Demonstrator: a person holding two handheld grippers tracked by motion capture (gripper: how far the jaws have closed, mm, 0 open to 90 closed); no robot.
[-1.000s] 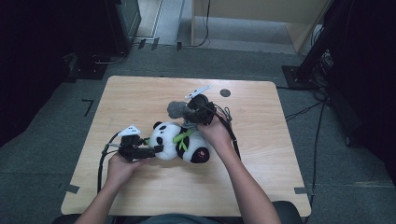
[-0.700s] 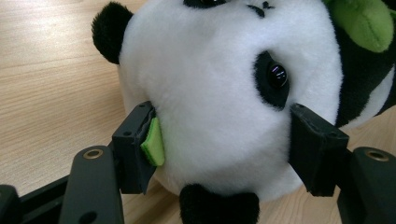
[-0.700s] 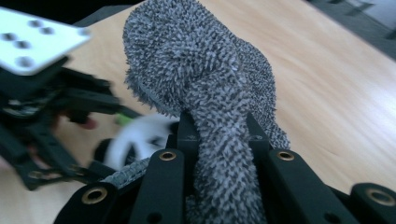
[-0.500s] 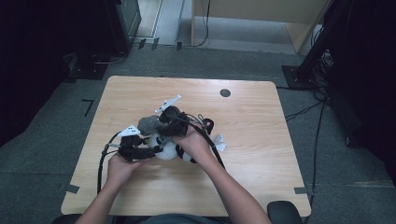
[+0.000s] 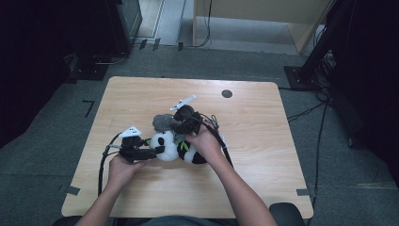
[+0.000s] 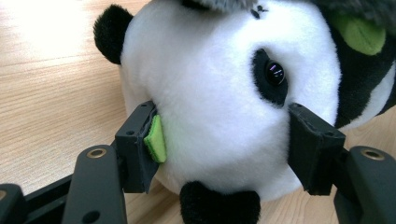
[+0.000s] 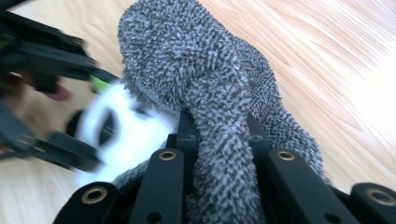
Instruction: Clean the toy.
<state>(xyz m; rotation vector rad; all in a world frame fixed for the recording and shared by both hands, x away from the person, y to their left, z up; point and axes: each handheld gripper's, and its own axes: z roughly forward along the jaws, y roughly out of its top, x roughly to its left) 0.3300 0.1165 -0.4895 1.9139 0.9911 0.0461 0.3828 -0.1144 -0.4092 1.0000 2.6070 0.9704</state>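
Your left gripper [image 5: 153, 151] has its jaws either side of the panda plush's [image 5: 165, 145] white head, which lies on the wooden table [image 5: 263, 155] a little left of centre and toward your side. In the left gripper view the panda plush [image 6: 224, 107] sits between the two black jaws, the green pad [image 6: 155, 139] of one jaw pressing into the fur below the black ear, the other jaw against the cheek beside the eye patch, so that gripper is clamped on the head. Your right gripper [image 5: 181, 123] sits just beyond the panda, with your right hand [image 5: 204, 141] resting over the plush's black and green body. In the right gripper view the jaws are pinched together on a strip of the grey fuzzy cloth [image 7: 210, 98], whose bunched bulk rises above them and hangs over the panda's head. From the high view the grey fuzzy cloth [image 5: 163, 122] lies touching the top of the white head, between the two grippers. A round dark hole [image 5: 227, 93] shows in the table near its far edge, well apart from the toys
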